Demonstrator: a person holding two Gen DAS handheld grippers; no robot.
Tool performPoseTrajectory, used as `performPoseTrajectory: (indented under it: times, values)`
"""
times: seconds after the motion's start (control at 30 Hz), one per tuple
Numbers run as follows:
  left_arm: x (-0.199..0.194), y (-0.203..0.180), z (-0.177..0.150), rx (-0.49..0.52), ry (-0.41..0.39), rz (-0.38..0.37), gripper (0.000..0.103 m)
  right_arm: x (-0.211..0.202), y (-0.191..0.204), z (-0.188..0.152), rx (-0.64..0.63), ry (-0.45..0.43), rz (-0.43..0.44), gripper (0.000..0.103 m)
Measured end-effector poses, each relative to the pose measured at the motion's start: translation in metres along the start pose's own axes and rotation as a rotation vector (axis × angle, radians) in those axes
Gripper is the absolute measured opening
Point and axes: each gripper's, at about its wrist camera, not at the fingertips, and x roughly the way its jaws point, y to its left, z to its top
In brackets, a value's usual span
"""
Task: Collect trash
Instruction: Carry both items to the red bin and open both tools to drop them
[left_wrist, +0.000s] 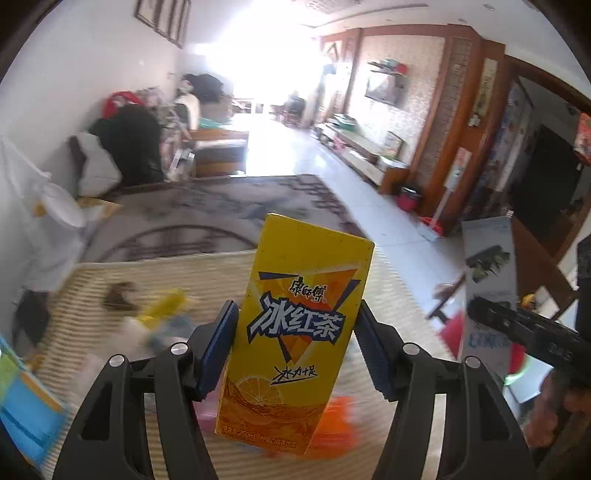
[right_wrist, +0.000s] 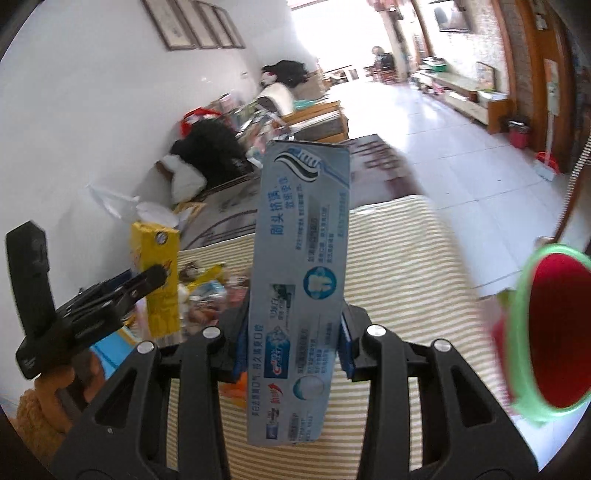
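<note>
My left gripper (left_wrist: 297, 343) is shut on a yellow iced-tea carton (left_wrist: 295, 332) and holds it upright above a striped mat (left_wrist: 229, 280). My right gripper (right_wrist: 293, 343) is shut on a long blue-grey toothpaste box (right_wrist: 299, 288), held upright over the same mat (right_wrist: 399, 295). The carton (right_wrist: 157, 280) and the left gripper's fingers (right_wrist: 147, 284) show at the left of the right wrist view. A red bin with a green rim (right_wrist: 546, 332) is close at the right. The toothpaste box (left_wrist: 487, 295) and the right gripper show at the right edge of the left wrist view.
Blurred small litter (left_wrist: 162, 317) and an orange item (left_wrist: 336, 424) lie on the mat. A dark patterned rug (left_wrist: 221, 210) lies beyond it. Bags and a black heap (left_wrist: 129, 147) stand along the left wall. Tiled floor (left_wrist: 369, 206) runs off to the right.
</note>
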Motion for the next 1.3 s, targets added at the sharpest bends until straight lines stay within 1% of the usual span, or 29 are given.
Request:
performPoseTrajectory:
  times: [0.17,0.23,0.27,0.33,0.4,0.5,0.53,0.57,0.63,0.7,0.73,0.77,0.87,1.0,1.03,1.07,1.1,1.13,1.17,1.3]
  values:
    - [0.015,-0.077,-0.005,0.006,0.007,-0.061,0.060,-0.027,-0.088,0.003,0.039,-0.004,-0.109,0.037]
    - [0.022,-0.107,-0.005,0.007,0.015,-0.088,0.060,-0.033,-0.116,0.000,0.049,0.004,-0.160,0.037]
    - [0.025,-0.116,-0.008,0.011,0.018,-0.099,0.060,-0.037,-0.136,-0.002,0.068,0.017,-0.188,0.037]
    - [0.034,-0.141,-0.009,0.028,0.027,-0.124,0.060,-0.039,-0.159,-0.005,0.101,0.032,-0.211,0.037]
    - [0.043,-0.167,-0.011,0.051,0.042,-0.168,0.060,-0.039,-0.182,-0.008,0.126,0.054,-0.246,0.037]
    - [0.062,-0.206,-0.014,0.085,0.087,-0.234,0.060,-0.041,-0.208,-0.014,0.170,0.075,-0.283,0.038]
    - [0.069,-0.220,-0.015,0.097,0.105,-0.260,0.060,-0.044,-0.215,-0.018,0.185,0.074,-0.296,0.041]
    - [0.075,-0.230,-0.016,0.107,0.115,-0.276,0.060,-0.049,-0.223,-0.020,0.196,0.072,-0.305,0.049]
    - [0.087,-0.254,-0.018,0.137,0.139,-0.316,0.060,-0.055,-0.232,-0.021,0.213,0.058,-0.330,0.055]
    - [0.095,-0.272,-0.021,0.162,0.157,-0.348,0.060,-0.068,-0.247,-0.023,0.225,0.041,-0.359,0.058]
    - [0.102,-0.283,-0.021,0.177,0.170,-0.367,0.060,-0.075,-0.252,-0.024,0.235,0.024,-0.378,0.062]
    - [0.106,-0.289,-0.022,0.184,0.180,-0.378,0.060,-0.082,-0.260,-0.023,0.243,0.013,-0.387,0.064]
    - [0.122,-0.311,-0.023,0.206,0.210,-0.408,0.061,-0.100,-0.273,-0.024,0.271,-0.019,-0.425,0.066]
    - [0.135,-0.332,-0.024,0.235,0.222,-0.418,0.063,-0.114,-0.287,-0.023,0.294,-0.044,-0.459,0.067]
    - [0.136,-0.333,-0.024,0.235,0.222,-0.419,0.067,-0.117,-0.288,-0.024,0.301,-0.049,-0.465,0.068]
    - [0.137,-0.334,-0.025,0.231,0.222,-0.416,0.073,-0.119,-0.290,-0.024,0.304,-0.052,-0.467,0.068]
    - [0.137,-0.333,-0.025,0.223,0.220,-0.414,0.075,-0.121,-0.290,-0.024,0.307,-0.056,-0.468,0.068]
    - [0.136,-0.330,-0.025,0.212,0.216,-0.413,0.080,-0.122,-0.289,-0.024,0.307,-0.058,-0.469,0.069]
    - [0.134,-0.326,-0.024,0.197,0.209,-0.414,0.082,-0.122,-0.288,-0.023,0.304,-0.060,-0.468,0.070]
    - [0.119,-0.303,-0.019,0.142,0.173,-0.387,0.082,-0.114,-0.276,-0.015,0.282,-0.067,-0.444,0.070]
